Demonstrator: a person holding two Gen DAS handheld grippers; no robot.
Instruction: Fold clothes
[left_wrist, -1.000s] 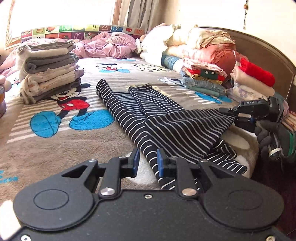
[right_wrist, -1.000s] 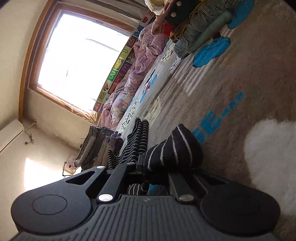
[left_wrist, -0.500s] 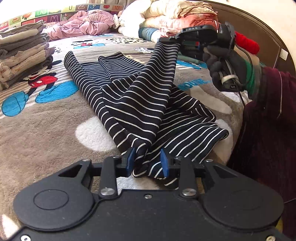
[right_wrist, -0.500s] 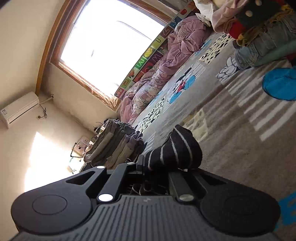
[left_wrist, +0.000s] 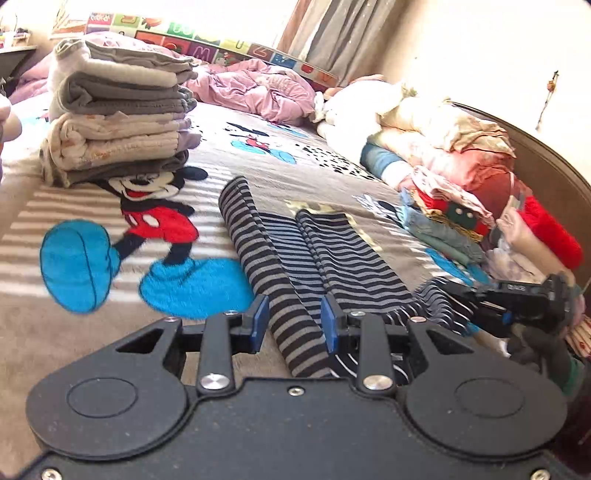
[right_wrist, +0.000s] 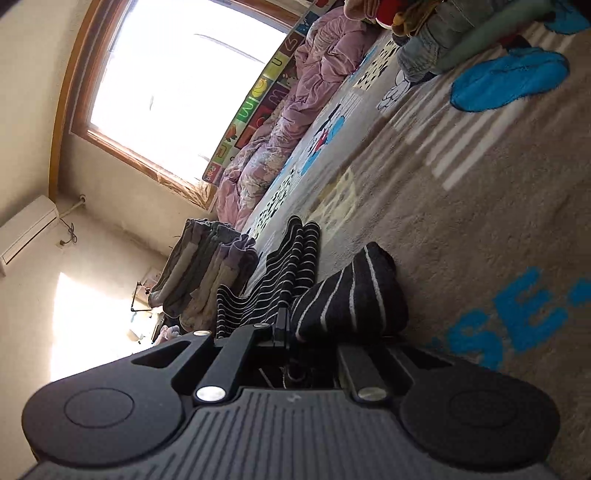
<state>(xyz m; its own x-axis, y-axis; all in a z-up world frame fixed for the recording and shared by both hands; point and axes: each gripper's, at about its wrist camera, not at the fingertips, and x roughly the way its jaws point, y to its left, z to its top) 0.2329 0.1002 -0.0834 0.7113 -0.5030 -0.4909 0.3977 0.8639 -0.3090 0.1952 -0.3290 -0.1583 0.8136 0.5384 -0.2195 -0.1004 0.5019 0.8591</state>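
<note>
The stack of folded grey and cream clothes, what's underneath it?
The folded stack sits directly on the Mickey Mouse blanket, just above the Mickey figure. The blanket's print beneath the stack is covered, so it cannot be seen.

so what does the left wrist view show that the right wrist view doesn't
Only the left wrist view shows the open left claw straddling the black-and-white striped garment, the right claw from outside, and the red plush item on the unfolded pile.

Only the right wrist view shows the bright window, the white wall air conditioner, and the right claw shut on a bunched striped fold.

Both show the folded grey-and-beige stack and the crumpled pink blanket.
</note>
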